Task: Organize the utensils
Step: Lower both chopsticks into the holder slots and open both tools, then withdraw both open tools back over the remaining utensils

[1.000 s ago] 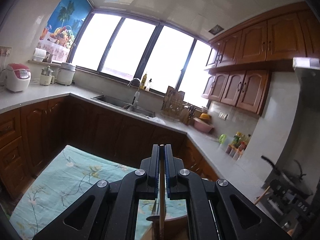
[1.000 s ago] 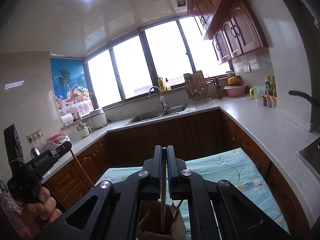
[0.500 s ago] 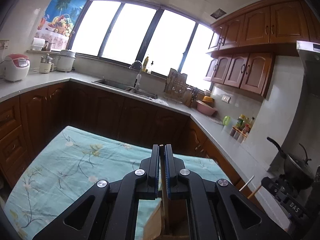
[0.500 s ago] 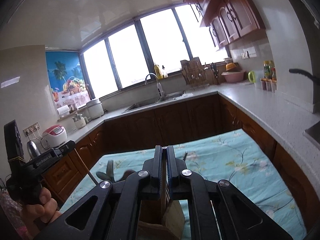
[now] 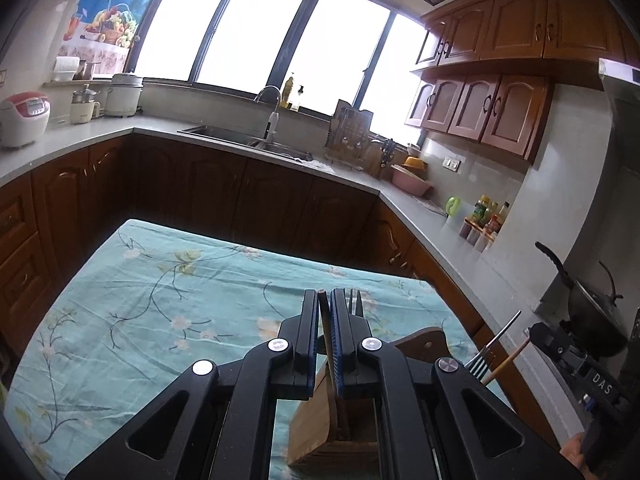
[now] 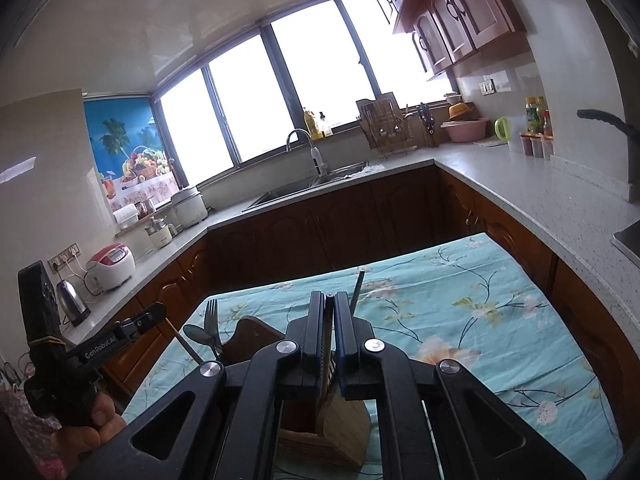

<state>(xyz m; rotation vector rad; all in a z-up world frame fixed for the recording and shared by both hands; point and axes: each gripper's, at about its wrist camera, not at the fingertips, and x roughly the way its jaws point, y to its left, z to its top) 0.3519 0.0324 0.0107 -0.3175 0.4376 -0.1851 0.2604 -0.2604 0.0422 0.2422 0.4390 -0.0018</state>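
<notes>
A wooden utensil holder stands on the floral tablecloth, with a fork and a chopstick standing in it. It also shows in the right wrist view, with a fork and spoon sticking up. My left gripper is shut on the holder's thin wooden wall. My right gripper is shut on another wooden wall of the holder. A dark utensil handle rises just right of its fingers.
The table is ringed by wooden cabinets and a grey counter with a sink, rice cooker, dish rack and bottles. A wok sits at the right.
Both views have tilted down over the second. More of the tablecloth, the holder and the utensils in it have come into sight. Both grippers stayed shut.
</notes>
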